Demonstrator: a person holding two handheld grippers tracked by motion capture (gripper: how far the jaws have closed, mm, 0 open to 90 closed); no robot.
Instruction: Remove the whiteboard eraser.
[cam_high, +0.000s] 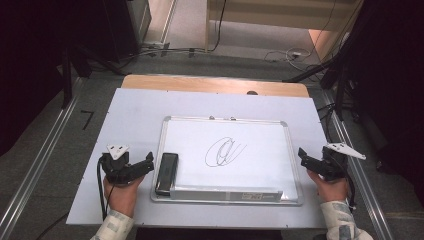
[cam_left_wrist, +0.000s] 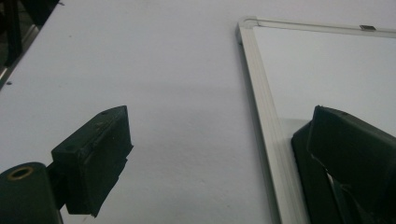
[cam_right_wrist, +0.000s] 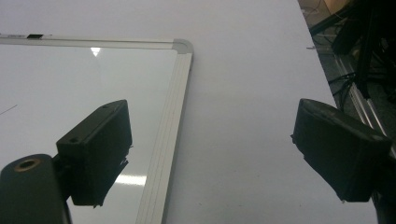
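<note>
Left gripper (cam_high: 148, 161), jaws wide and empty, rests just left of the black eraser (cam_high: 166, 173) lying at the whiteboard's (cam_high: 295, 165) near-left corner.

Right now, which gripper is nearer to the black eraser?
The left gripper: it sits just beside the black eraser at the whiteboard's left edge; the right gripper is across the board.
</note>
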